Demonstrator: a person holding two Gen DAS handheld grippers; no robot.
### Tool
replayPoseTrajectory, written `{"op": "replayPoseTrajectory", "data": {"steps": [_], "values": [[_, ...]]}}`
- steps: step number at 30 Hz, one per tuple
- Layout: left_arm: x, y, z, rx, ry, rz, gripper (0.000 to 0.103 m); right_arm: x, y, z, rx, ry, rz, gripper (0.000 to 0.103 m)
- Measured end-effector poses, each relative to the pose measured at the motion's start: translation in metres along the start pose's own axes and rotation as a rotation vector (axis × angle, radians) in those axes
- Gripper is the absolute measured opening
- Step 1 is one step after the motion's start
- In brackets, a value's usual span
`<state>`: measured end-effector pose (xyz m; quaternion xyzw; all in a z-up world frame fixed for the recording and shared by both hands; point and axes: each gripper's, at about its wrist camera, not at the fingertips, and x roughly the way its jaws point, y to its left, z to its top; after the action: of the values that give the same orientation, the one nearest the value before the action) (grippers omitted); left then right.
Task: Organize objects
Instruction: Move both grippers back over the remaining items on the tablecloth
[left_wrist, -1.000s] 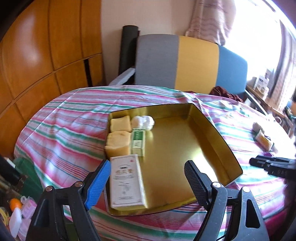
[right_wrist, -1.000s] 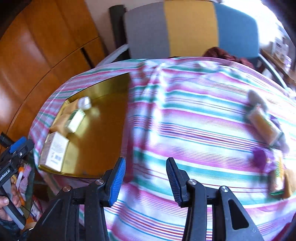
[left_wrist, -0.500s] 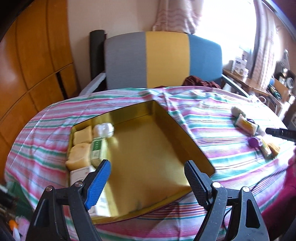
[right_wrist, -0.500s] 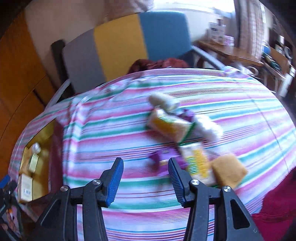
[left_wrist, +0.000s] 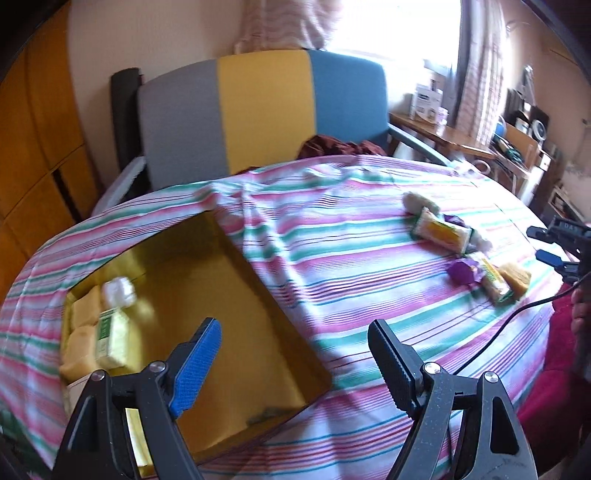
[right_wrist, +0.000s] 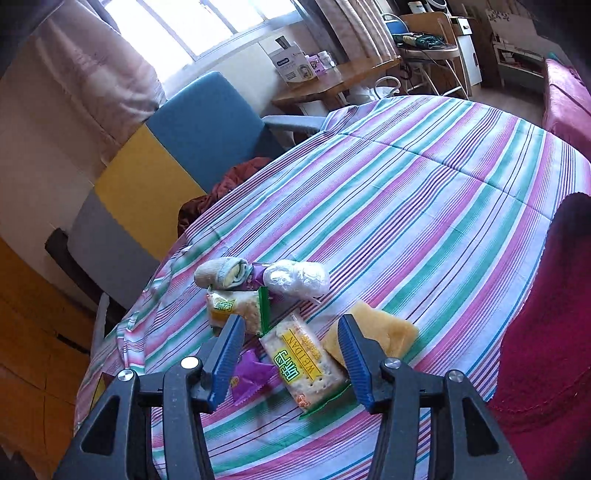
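A gold tray lies on the striped tablecloth and holds yellow sponges, a white ball and a green-white box at its left side. My left gripper is open and empty above the tray's near right corner. My right gripper is open over a cracker packet, with a purple wrapper, a yellow sponge, a second packet, a rolled sock and a wrapped white bundle around it. The right gripper also shows in the left wrist view.
A grey, yellow and blue chair stands behind the table with dark red cloth on its seat. A wooden side table with boxes is by the window. A red cover lies at the right.
My left gripper has swung right, so the tray slid left in its view. My right gripper has moved right across the cloth and come in low over the pile of packets.
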<state>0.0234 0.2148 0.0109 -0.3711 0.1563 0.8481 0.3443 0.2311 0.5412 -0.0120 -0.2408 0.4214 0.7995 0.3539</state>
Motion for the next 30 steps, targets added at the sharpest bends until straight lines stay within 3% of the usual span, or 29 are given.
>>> {"op": "replayPoseTrajectory", "data": {"steps": [6, 14, 19, 25, 30], "values": [[0.031, -0.037, 0.016, 0.019, 0.090, -0.132, 0.080, 0.005, -0.002, 0.000, 0.014, 0.026, 0.028, 0.055], [0.075, -0.099, 0.045, 0.031, 0.220, -0.330, 0.055, 0.009, -0.006, 0.000, 0.044, 0.048, 0.060, 0.055], [0.110, -0.139, 0.058, -0.012, 0.330, -0.425, 0.053, 0.009, -0.008, 0.000, 0.061, 0.054, 0.081, 0.055], [0.147, -0.167, 0.068, -0.117, 0.440, -0.474, 0.054, 0.012, -0.013, 0.001, 0.087, 0.070, 0.105, 0.056], [0.171, -0.182, 0.073, -0.170, 0.495, -0.457, 0.056, 0.014, -0.015, 0.001, 0.102, 0.078, 0.123, 0.057]]}}
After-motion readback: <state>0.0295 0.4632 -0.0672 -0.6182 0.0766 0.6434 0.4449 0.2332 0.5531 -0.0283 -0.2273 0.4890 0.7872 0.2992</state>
